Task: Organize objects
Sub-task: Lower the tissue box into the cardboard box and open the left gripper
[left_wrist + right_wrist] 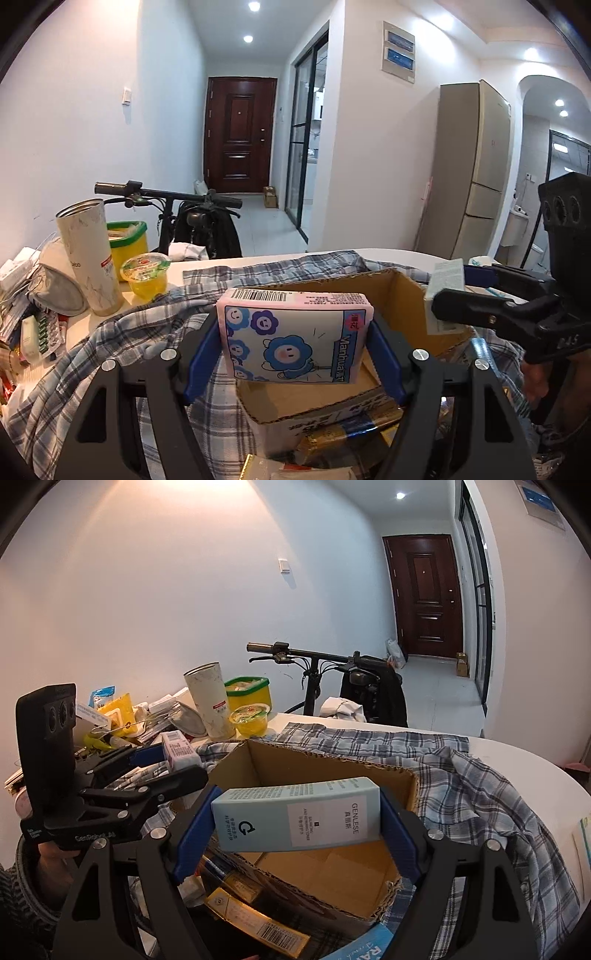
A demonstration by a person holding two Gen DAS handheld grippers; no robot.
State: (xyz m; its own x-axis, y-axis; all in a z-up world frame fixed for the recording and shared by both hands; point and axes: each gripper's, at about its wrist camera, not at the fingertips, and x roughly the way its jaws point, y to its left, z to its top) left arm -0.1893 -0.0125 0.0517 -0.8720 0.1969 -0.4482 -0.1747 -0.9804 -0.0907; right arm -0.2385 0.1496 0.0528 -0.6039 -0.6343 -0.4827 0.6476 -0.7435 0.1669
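My left gripper [295, 347] is shut on a pink tissue pack [293, 334] with blue flower faces, held above the open cardboard box [325, 398]. My right gripper [297, 830] is shut on a pale blue GENLESE carton [299, 814], held over the same cardboard box [332, 871]. The right gripper shows at the right of the left wrist view [439, 295], its carton [445, 284] partly visible. The left gripper shows at the left of the right wrist view [177, 760], holding the tissue pack [179, 751].
The box sits on a plaid shirt [480, 786] on a white table [535, 760]. A white tumbler [90, 254], a yellow jelly cup [146, 275], a yellow tub [127, 240] and cluttered packets [33, 321] lie left. Gold boxes [255, 919] lie in front. A scooter [317, 672] stands behind.
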